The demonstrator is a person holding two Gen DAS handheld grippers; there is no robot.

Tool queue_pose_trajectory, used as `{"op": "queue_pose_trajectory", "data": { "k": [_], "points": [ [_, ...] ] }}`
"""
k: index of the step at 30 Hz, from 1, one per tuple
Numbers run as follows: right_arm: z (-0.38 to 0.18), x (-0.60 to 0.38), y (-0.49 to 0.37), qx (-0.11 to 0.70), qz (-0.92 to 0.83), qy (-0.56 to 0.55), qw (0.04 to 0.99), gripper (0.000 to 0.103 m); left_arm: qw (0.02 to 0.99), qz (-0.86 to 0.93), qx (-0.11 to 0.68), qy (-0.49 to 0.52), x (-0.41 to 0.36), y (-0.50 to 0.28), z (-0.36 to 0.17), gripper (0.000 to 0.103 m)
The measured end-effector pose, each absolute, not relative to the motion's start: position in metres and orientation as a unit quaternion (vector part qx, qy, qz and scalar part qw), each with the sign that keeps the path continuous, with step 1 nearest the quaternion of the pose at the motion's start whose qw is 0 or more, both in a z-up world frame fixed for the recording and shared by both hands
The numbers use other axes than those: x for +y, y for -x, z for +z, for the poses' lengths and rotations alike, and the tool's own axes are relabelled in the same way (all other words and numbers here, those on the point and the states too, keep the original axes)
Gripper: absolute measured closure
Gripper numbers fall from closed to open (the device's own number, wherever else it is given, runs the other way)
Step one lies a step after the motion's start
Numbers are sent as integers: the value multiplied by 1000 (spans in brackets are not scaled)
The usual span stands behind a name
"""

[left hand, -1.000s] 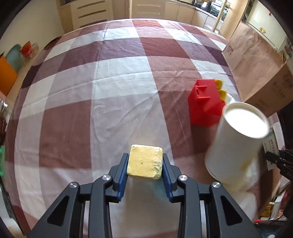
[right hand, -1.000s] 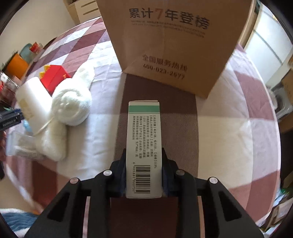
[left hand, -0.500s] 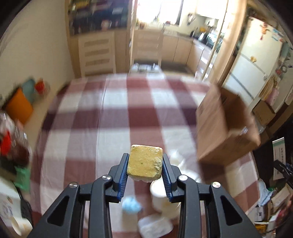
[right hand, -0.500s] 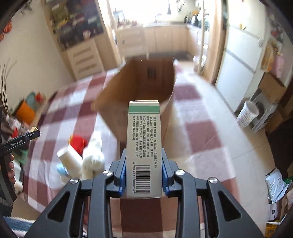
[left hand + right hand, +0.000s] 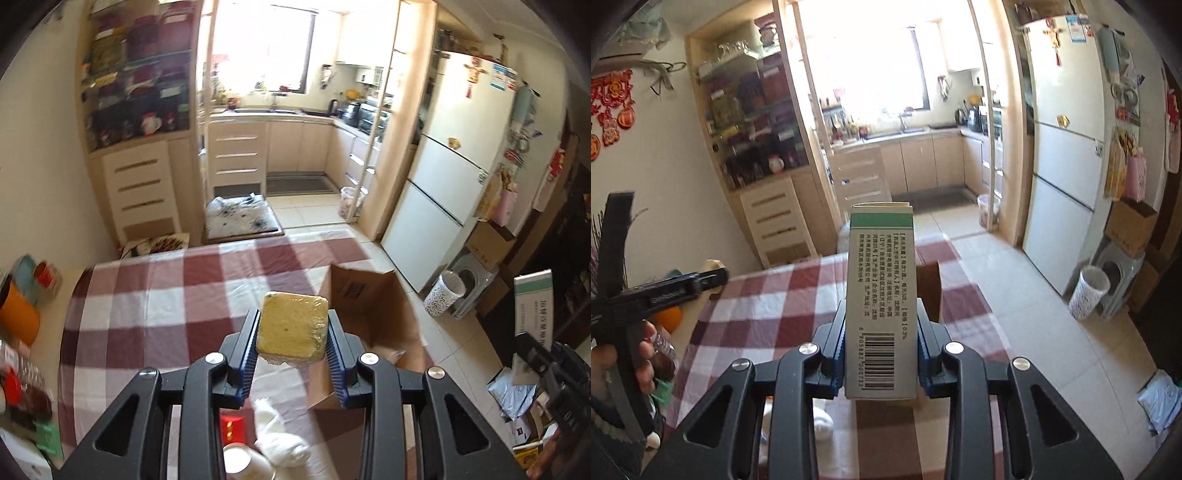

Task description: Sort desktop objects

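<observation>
The left gripper clamps a yellow, plastic-wrapped square sponge block between its blue ribbed pads, the block sitting at the fingertips and jutting a little past them. Beyond and to the right of those fingers stands an open brown cardboard box on the table with the maroon-and-white checked cloth; below the fingers, nearer the camera, lie a small red plastic block, a crumpled white cloth and the rim of a white paper cup (all partly hidden by the gripper's black frame). The right gripper is closed on a tall white carton with a green band and a barcode, which stands upright between the pads and reaches well beyond the fingertips. Behind the carton, the brown box shows only as a sliver to the right of it. At the left edge of the right wrist view a hand holds the other black gripper. Both grippers are raised well above the tabletop.
</observation>
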State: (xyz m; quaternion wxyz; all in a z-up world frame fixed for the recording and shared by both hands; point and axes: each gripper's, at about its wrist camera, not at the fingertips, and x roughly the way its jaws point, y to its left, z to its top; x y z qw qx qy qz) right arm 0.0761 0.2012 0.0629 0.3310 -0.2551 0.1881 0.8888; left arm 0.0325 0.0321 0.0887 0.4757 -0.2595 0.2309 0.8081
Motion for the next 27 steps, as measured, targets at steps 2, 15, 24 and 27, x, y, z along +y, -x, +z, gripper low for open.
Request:
{"op": "queue_pose_trajectory", "data": {
  "k": [2,15,24,27],
  "points": [
    [70,203,-73,184,892,248,329,72,484,804,237,252,44,-40,95,69],
    [87,221,-48,171,897,227,338,72,481,793,279,250,100,-48,89,69],
    [70,235,-34,183,890,249,334,72,467,792,294,261,112,-42,78,69],
    [66,238,-30,187,889,254,333,72,465,793,297,260,116,-41,78,69]
  ]
}}
